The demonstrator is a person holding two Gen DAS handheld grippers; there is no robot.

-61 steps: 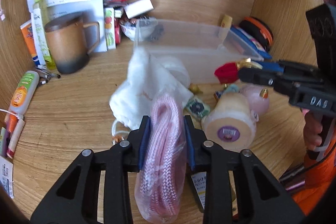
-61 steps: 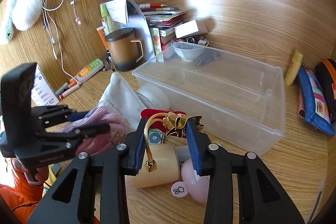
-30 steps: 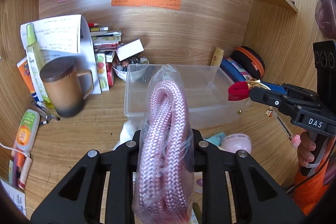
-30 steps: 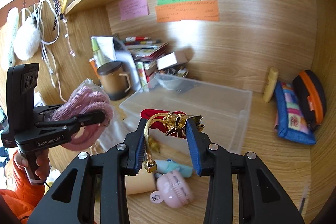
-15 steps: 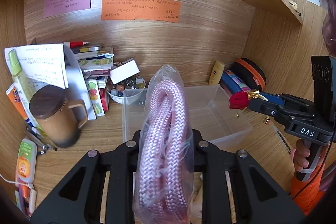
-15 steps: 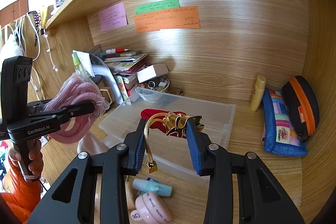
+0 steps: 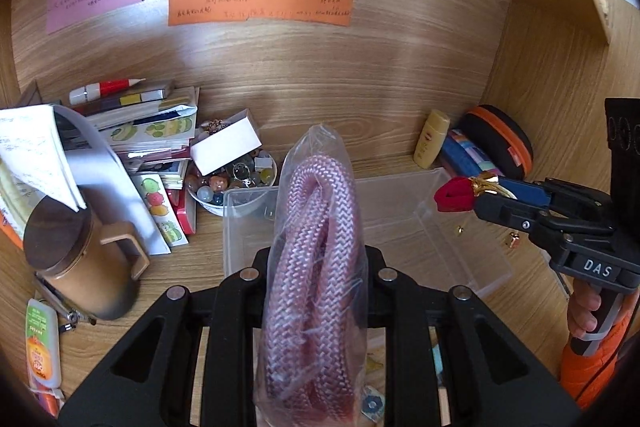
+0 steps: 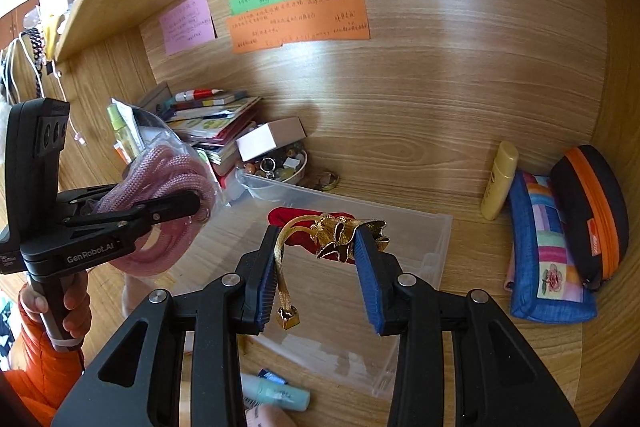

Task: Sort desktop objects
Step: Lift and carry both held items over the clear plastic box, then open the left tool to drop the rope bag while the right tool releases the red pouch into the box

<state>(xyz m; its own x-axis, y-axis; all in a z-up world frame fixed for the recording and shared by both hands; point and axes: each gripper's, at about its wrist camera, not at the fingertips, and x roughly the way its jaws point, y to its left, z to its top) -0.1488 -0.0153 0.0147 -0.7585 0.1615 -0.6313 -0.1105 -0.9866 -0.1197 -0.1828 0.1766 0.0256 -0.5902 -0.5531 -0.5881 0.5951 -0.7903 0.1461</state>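
Observation:
My left gripper (image 7: pixel 316 267) is shut on a clear bag of coiled pink rope (image 7: pixel 316 227), held upright in the air in front of the clear plastic box (image 7: pixel 424 227). In the right wrist view that left gripper (image 8: pixel 192 205) and the pink rope (image 8: pixel 160 171) hang at the left, beside the box's near-left corner. My right gripper (image 8: pixel 316 239) is shut on the gold ribbon (image 8: pixel 344 231) of a red pouch (image 8: pixel 288 217), which hangs above the clear box (image 8: pixel 420 247). Seen from the left wrist, the right gripper (image 7: pixel 476 197) and its red pouch (image 7: pixel 454 193) hover over the box's right side.
A brown mug (image 7: pixel 80 259), a stack of books (image 7: pixel 152 123) and a bowl of beads (image 7: pixel 236 183) stand left of the box. A yellow tube (image 8: pixel 498 179), a blue pouch (image 8: pixel 548 247) and a black-orange case (image 8: pixel 592 211) lie at the right. A teal tube (image 8: pixel 276 395) lies before the box.
Both grippers have moved forward toward the back wall, so the box now lies under and just ahead of them. Each keeps its hold: rope in the left, pouch in the right.

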